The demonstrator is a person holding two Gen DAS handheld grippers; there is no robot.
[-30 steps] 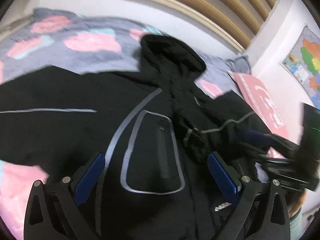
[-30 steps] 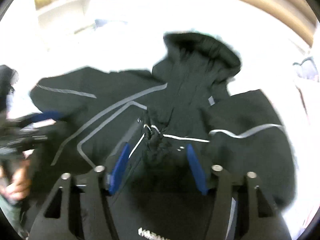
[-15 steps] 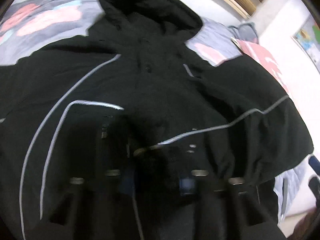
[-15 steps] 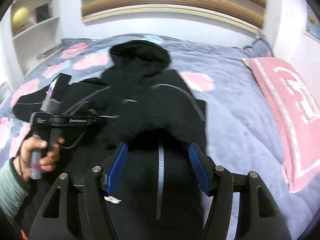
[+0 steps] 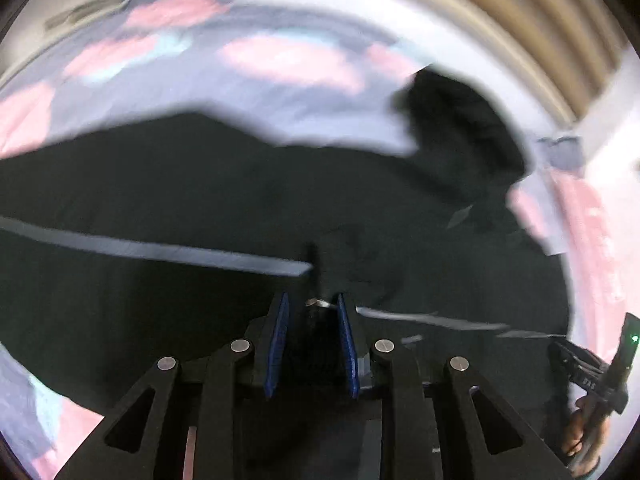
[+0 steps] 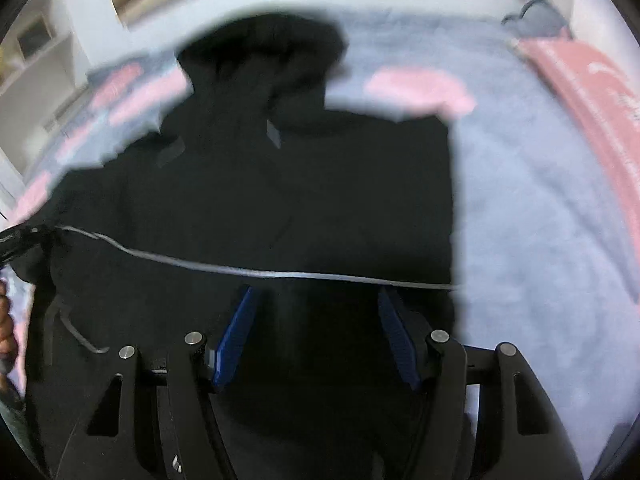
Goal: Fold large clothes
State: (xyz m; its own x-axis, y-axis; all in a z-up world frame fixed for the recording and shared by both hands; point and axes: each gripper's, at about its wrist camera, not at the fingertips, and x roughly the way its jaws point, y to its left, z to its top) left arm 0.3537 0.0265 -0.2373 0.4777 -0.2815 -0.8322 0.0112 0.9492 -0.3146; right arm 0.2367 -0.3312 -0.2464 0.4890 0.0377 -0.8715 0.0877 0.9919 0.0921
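A black hooded jacket (image 5: 200, 184) with thin grey stripes lies spread on the bed, its hood (image 5: 460, 128) toward the headboard. My left gripper (image 5: 312, 300) is closing its jaws on a bunched fold of the jacket with a silver snap. A grey stripe runs from there toward the right gripper's body (image 5: 592, 368). In the right wrist view the jacket (image 6: 300, 180) has a straight folded right edge. My right gripper (image 6: 316, 292) stands half wide just below a grey stripe, with black fabric filling the gap between its pads.
The bedspread (image 6: 540, 220) is grey-blue with pink patches and shows bare to the right of the jacket. A pink pillow (image 6: 580, 80) lies at the right edge. A slatted wooden headboard (image 5: 520, 20) is behind, and a white shelf (image 6: 36, 52) stands at the far left.
The left gripper went from wide open above the jacket front to nearly shut on a bunch of fabric. The right gripper sank closer to the jacket, whose right side now lies folded in.
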